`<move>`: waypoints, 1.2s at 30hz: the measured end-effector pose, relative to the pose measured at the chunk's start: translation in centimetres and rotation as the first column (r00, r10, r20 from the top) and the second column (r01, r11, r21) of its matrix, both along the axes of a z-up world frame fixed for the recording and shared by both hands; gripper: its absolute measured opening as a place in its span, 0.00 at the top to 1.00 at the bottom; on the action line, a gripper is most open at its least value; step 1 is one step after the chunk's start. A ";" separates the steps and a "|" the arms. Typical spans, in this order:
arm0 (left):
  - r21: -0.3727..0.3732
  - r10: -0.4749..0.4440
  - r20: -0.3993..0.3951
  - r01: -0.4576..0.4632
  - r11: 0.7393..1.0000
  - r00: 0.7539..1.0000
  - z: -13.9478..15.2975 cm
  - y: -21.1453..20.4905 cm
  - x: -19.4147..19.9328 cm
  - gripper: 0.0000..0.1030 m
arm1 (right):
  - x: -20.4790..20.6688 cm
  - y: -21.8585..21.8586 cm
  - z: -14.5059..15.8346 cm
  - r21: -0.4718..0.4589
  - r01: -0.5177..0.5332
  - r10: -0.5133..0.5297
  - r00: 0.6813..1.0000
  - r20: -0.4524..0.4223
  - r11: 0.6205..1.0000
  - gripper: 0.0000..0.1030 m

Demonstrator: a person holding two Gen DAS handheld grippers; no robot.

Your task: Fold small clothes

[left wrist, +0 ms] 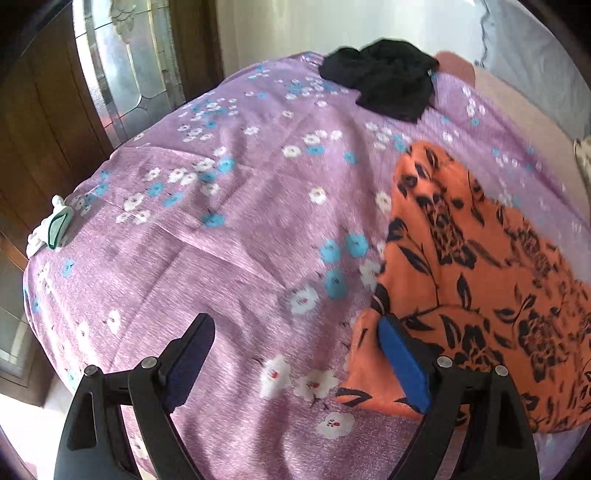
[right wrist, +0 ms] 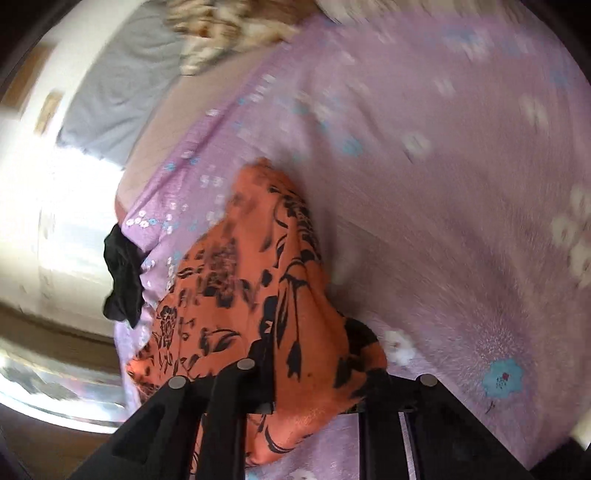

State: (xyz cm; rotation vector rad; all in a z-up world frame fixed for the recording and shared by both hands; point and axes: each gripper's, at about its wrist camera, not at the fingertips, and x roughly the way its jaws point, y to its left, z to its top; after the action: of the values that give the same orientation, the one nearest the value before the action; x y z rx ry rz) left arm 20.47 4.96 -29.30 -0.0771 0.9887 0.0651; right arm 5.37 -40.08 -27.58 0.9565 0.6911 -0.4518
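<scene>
An orange garment with a black flower print [left wrist: 476, 280] lies on the purple flowered bedsheet [left wrist: 240, 229], at the right in the left wrist view. My left gripper [left wrist: 295, 350] is open and empty above the sheet, its right blue pad [left wrist: 402, 362] over the garment's left edge. In the blurred right wrist view the same orange garment [right wrist: 258, 280] is bunched up and lifted. My right gripper [right wrist: 314, 373] is shut on its near end, with cloth draped over the fingers. A crumpled black garment [left wrist: 384, 79] lies at the sheet's far edge; it also shows in the right wrist view [right wrist: 123, 275].
A white and green object [left wrist: 51, 229] sits at the sheet's left edge. A dark wooden door with a glass panel [left wrist: 110, 66] stands behind the bed. A grey cloth [right wrist: 122, 92] and a beige patterned item [right wrist: 221, 26] lie beyond the sheet.
</scene>
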 end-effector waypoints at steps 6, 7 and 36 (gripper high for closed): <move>-0.117 0.130 0.019 -0.127 0.985 0.991 1.6 4.2 0.6 0.13 | 5.6 7.4 8.3 -0.208 -0.191 0.202 0.979 0.033 0.959 0.84; -0.129 0.152 0.021 -0.149 0.980 0.988 1.9 5.1 0.7 0.13 | 6.6 8.6 9.0 -0.215 -0.215 0.229 0.973 0.042 0.953 0.84; -0.358 -0.076 0.166 0.132 0.924 0.983 4.1 5.0 1.0 0.12 | 9.6 16.6 4.4 -0.081 -0.584 0.587 0.785 0.196 0.808 0.19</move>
State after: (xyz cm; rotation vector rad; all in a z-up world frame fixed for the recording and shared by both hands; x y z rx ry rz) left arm 21.46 9.92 -25.20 -0.3694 0.8431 -0.2238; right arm 14.92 -23.49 -23.22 0.7089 0.7465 0.2001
